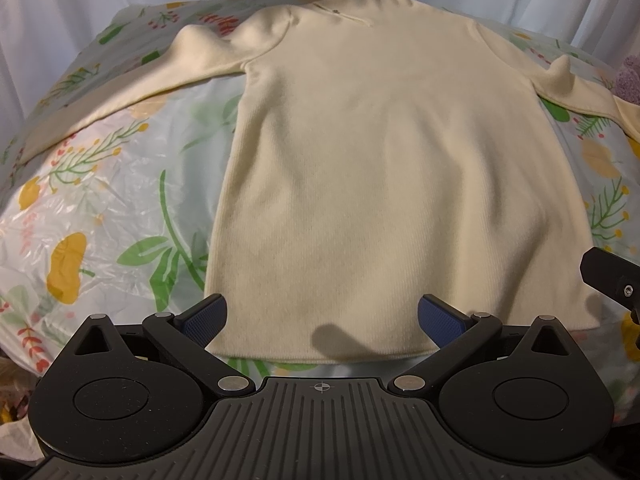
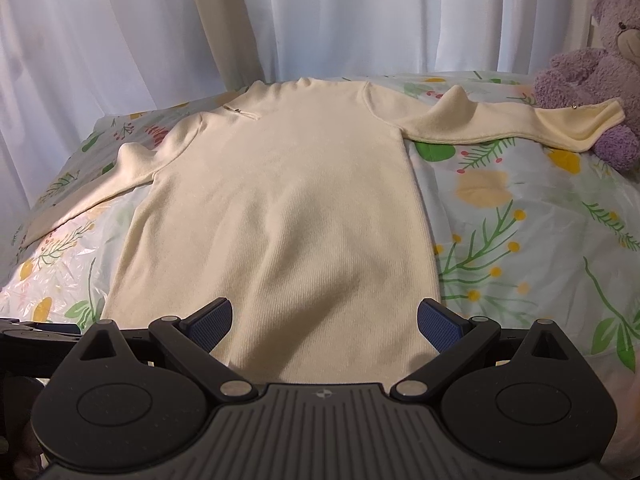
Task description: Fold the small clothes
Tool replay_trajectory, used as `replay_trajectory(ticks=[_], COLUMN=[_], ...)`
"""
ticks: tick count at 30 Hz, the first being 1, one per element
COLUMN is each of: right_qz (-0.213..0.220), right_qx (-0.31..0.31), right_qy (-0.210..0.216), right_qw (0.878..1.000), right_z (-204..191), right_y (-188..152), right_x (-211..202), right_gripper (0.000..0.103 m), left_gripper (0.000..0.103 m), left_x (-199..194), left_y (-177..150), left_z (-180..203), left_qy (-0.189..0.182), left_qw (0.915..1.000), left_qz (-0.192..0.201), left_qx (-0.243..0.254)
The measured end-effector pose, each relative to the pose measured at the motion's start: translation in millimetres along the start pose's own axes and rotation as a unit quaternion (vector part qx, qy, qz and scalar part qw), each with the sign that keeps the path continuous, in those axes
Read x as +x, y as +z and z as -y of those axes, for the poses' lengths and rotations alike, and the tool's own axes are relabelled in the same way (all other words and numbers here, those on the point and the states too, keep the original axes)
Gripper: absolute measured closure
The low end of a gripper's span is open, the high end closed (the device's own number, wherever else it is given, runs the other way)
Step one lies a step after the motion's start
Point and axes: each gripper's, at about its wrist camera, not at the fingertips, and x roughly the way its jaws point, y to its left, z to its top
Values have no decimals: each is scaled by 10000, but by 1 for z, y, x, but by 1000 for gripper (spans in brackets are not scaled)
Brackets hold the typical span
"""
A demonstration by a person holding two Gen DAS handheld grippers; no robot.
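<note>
My left gripper (image 1: 322, 322) hangs over the near hem of a cream sweater (image 1: 380, 184), its jaws spread wide and holding nothing. My right gripper (image 2: 324, 322) sits beside it toward the hem's right corner, jaws just as wide and empty.

The sweater lies face up and flat on a bed (image 2: 520, 240), hem nearest me, collar farthest, both sleeves stretched out sideways. It looks like a soft ribbed knit, light and limp, so I expect it to sag and drape the moment I lift it, and to bunch if I drag it. The hem corners are the best places to pinch, since the edge there is thick and lies free. The floral bed cover has a plastic-like sheen, so the sweater may slide on it.

There is bare bed on both sides of the body. The right cuff touches a purple teddy bear (image 2: 596, 80). White curtains (image 2: 320, 16) hang close behind the collar.
</note>
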Motion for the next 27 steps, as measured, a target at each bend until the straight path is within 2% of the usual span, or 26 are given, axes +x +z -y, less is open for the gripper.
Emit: replay_trajectory(ticks=[27], right_qz=[6], right_qx=[83], right_qy=[122], right_qw=[9999], right_z=[0], right_y=[-1], right_x=[4], right_gripper=[4], left_gripper=[0], left_x=[6], left_y=[3], left_z=[0], left_qy=[-5], left_qw=[10000], left_qz=[-81], left_qx=[14])
